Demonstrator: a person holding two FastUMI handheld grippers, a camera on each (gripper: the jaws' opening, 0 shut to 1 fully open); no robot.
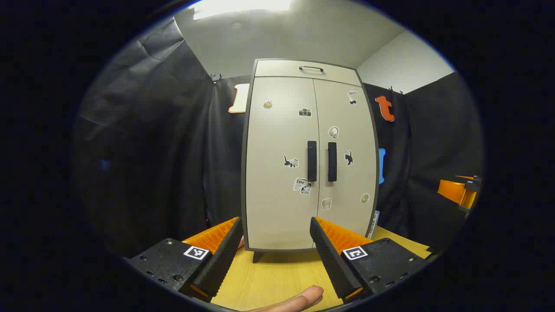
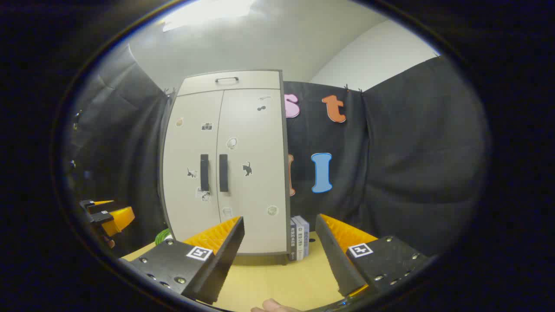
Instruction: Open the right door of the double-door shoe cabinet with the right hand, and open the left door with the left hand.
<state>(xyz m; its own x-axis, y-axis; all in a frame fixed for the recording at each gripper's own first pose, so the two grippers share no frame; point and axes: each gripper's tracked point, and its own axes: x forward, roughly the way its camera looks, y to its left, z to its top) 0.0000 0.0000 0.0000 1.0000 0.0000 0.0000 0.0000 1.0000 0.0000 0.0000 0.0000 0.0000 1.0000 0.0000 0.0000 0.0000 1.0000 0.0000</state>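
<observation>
A tall beige shoe cabinet stands on the wooden table, both doors closed and dotted with stickers. Its left door handle and right door handle are dark vertical bars side by side at the centre seam. My left gripper is open, well short of the cabinet and facing its front. In the right gripper view the cabinet sits left of centre, with its right door handle and left door handle. My right gripper is open, pointing just past the cabinet's right edge.
The wooden table runs under the cabinet. Books stand against the cabinet's right side. The other gripper shows at the far right and at the far left. A fingertip pokes in at the bottom. A top drawer handle sits above the doors.
</observation>
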